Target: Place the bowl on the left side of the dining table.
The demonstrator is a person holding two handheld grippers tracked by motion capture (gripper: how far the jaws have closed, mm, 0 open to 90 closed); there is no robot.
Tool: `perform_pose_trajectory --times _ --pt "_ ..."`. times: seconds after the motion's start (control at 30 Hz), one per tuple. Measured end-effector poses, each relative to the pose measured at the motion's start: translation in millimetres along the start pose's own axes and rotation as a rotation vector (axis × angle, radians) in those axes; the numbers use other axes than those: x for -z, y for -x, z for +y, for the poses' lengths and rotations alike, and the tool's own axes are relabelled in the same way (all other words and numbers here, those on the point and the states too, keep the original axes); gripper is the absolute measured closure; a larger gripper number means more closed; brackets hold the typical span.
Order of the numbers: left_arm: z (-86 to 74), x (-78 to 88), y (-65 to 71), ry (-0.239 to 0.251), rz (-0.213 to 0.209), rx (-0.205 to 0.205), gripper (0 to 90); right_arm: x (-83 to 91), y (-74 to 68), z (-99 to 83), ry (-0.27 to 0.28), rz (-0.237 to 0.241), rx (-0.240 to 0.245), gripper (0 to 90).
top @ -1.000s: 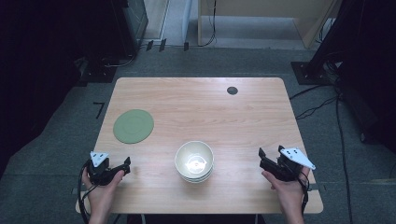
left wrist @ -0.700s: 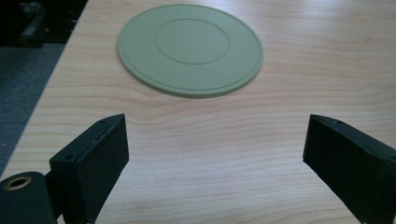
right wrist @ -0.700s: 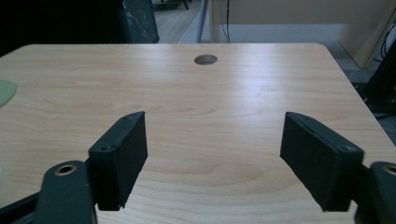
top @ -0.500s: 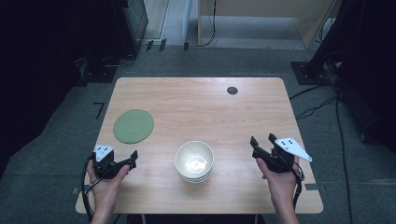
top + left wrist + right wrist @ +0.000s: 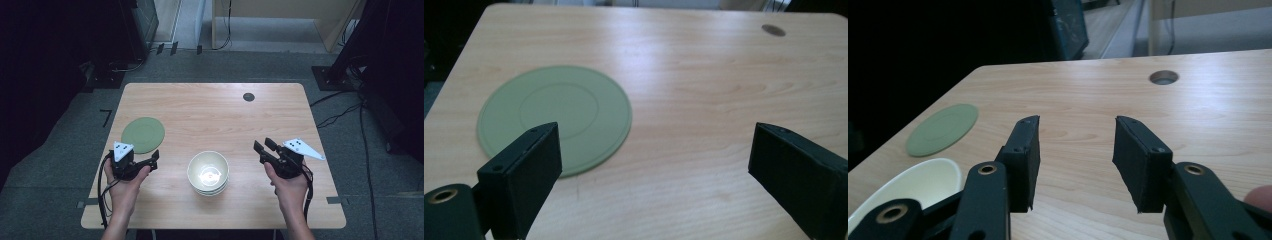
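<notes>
1. Left gripper (image 5: 150, 162): since the earlier pictures it had come forward and inward from the near-left edge of the table (image 5: 210, 105) and stood just near-side of the green plate (image 5: 143, 134), to the left of the stack of bowls (image 5: 208, 173). In the left gripper view its jaws stood wide apart with bare wood between them; it was released and held nothing.

2. Green plate (image 5: 555, 116): it lay flat, left of and slightly beyond the bowls, apart from them and unmoved. The left jaw overlapped its near rim in the left gripper view; I cannot tell whether it touched.

3. Stack of bowls: the whitish bowls sat nested and upright near the front edge at centre, midway between the two grippers, untouched by either.

4. Right gripper (image 5: 264, 146): it had also advanced and drawn inward, standing to the right of the bowls and apart from them. Its jaws had just been closing to roughly half width; the right gripper view (image 5: 1075, 160) showed nothing between them, so it was released, not grasping.

5. Judgement: both hands appeared to be converging on the work, the left likely on the plate, the right on the bowls; no grasp was yet made.

6. Surroundings: a round cable hole (image 5: 248, 96) lay well beyond the bowls to the right. Nothing stood in either path.
</notes>
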State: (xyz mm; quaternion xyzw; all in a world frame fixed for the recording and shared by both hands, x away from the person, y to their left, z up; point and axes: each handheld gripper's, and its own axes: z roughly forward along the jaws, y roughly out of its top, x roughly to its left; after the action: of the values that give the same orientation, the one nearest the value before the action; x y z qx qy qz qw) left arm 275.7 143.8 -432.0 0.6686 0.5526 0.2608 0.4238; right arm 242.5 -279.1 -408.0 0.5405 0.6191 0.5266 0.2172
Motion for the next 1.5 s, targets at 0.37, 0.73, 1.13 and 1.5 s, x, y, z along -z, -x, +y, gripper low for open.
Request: perform_pose_trajectory --times 0.37,0.73,1.13,1.5 --pt "7.9 1.0 30.8 0.014 -0.098 -0.049 6.5 -12.3 -28.1 -5.6 -0.066 0.120 0.050 45.3" --pt "-1.3 -0.4 43.3 -0.008 -0.168 -0.065 18.7 -17.3 -60.0 -11.7 -0.113 0.173 0.077 54.1" --pt "-8.3 -5.7 61.9 -0.046 -0.227 -0.112 31.1 -41.4 -70.4 -32.0 -0.229 0.079 0.114 74.4" --pt "-0.2 -5.8 76.5 -0.043 -0.213 -0.138 32.6 -59.1 -80.3 -34.2 -0.292 0.051 0.189 82.9"
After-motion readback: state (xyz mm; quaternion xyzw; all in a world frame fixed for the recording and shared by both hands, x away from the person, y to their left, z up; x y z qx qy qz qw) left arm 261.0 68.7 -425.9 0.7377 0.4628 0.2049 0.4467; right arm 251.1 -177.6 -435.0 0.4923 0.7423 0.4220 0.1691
